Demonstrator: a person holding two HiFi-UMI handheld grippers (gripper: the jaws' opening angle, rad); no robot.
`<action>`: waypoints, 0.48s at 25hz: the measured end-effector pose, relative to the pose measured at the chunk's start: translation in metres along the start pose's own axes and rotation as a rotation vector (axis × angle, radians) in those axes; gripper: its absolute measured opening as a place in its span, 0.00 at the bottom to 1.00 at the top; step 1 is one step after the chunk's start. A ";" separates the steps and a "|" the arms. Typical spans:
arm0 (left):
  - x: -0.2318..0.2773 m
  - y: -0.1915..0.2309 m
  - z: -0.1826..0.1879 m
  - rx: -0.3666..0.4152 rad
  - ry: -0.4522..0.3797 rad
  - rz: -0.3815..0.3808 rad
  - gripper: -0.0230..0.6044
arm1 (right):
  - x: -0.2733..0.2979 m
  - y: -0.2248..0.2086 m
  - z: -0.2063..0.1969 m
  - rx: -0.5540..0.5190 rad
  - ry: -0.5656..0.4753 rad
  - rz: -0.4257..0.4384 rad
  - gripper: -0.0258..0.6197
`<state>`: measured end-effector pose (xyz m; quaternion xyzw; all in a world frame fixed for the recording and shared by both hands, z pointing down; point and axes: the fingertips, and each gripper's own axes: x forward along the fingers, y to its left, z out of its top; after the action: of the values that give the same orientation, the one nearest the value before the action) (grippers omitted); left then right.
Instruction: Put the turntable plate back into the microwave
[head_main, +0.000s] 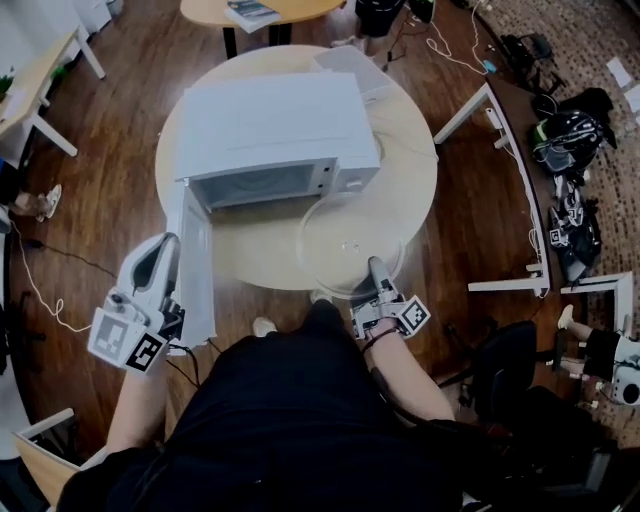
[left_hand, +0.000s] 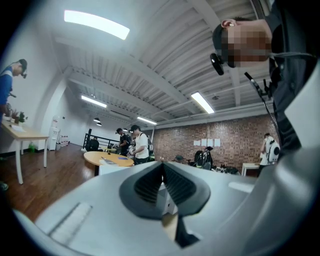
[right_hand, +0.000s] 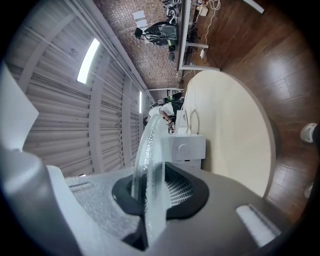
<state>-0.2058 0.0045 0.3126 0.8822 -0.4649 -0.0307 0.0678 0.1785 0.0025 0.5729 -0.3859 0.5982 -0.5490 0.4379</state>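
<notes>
A white microwave stands on a round pale table, its door swung open to the left and its cavity facing me. The clear glass turntable plate hovers over the table's near edge, right of the cavity. My right gripper is shut on the plate's near rim. In the right gripper view the plate runs edge-on between the pads, with the microwave beyond it. My left gripper sits beside the open door, jaws shut with nothing between them.
A white box lies on the table behind the microwave. An orange round table stands further back. White desks with bags and cables fill the right side. Several people stand far off.
</notes>
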 end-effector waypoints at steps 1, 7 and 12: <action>-0.003 0.003 -0.001 0.002 0.001 0.010 0.04 | 0.004 -0.002 -0.005 0.002 0.009 -0.005 0.09; -0.005 0.010 -0.009 -0.010 -0.007 0.018 0.04 | 0.011 0.000 -0.012 0.008 0.026 -0.023 0.09; -0.005 0.012 -0.010 -0.009 0.001 0.009 0.04 | 0.012 -0.005 -0.021 0.010 0.036 -0.034 0.09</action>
<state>-0.2173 0.0032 0.3246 0.8799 -0.4686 -0.0319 0.0721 0.1546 -0.0028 0.5766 -0.3838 0.5967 -0.5663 0.4194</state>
